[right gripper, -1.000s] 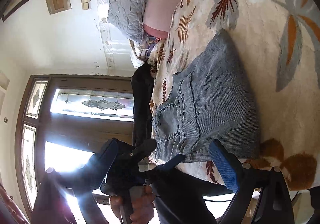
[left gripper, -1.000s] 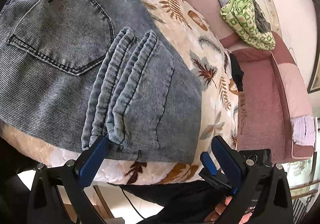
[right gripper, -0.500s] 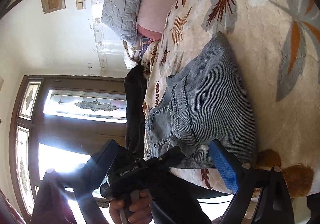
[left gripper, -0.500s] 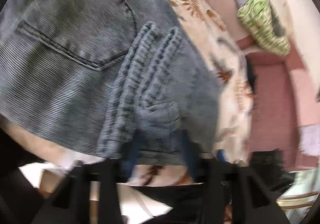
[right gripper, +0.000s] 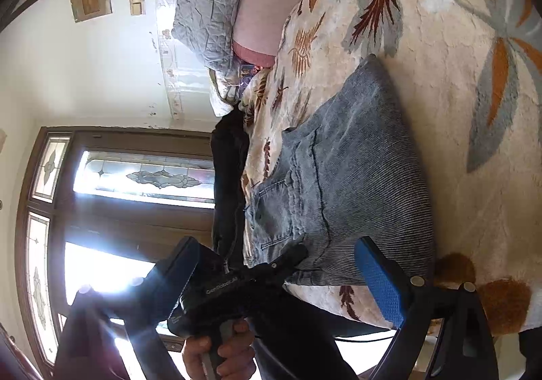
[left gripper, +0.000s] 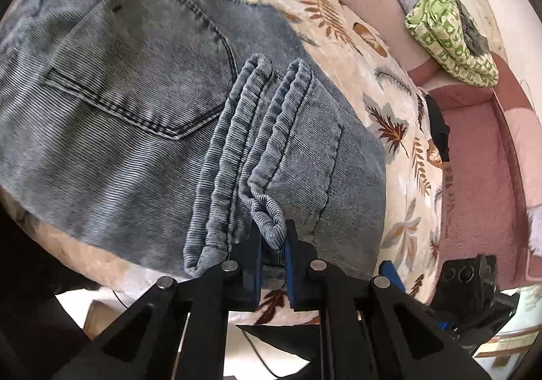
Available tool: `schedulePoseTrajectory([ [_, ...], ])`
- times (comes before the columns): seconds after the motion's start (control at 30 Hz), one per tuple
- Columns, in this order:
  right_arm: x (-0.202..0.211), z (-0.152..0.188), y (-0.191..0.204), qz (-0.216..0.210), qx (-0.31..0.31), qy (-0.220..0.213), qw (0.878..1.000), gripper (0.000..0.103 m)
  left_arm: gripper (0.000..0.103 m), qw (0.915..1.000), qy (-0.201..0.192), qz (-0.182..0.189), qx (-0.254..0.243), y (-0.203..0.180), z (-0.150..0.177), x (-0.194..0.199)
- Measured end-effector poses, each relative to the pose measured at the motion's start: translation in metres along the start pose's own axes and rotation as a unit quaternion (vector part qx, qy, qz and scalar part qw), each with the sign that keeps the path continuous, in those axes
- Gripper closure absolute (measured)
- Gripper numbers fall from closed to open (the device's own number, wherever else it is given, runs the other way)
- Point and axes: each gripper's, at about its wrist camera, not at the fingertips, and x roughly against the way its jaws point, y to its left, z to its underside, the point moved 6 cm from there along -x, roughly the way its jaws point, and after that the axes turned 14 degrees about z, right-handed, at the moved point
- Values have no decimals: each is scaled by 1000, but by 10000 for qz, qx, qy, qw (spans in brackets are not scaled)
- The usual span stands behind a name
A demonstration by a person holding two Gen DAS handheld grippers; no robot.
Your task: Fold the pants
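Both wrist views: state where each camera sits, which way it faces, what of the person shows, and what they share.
Left wrist view: on the left gripper, looking steeply down at the jeans; its fingers pinch a cuff.
Right wrist view: on the right gripper, open, looking along the blanket towards a door; a hand shows.
Shared: jeans, blanket, and the left gripper.
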Motion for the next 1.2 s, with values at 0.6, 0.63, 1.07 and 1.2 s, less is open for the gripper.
schedulePoseTrajectory([
  [0.6,-32,-79,53,736,740,-124,9945,7,90,9993,-238,-161,-224,19,11,4],
  [0.63,-47,-90,40,953,654,-55,9933,7,90,9994,-237,-150,-220,21,11,5],
  [1.07,-50,-12,-7,1559,442,794,9836,4,86,9994,-154,47,-301,22,16,11],
  [1.2,-40,-13,-15,1250,264,579,9901,4,81,9983,-198,-39,-550,7,16,30],
])
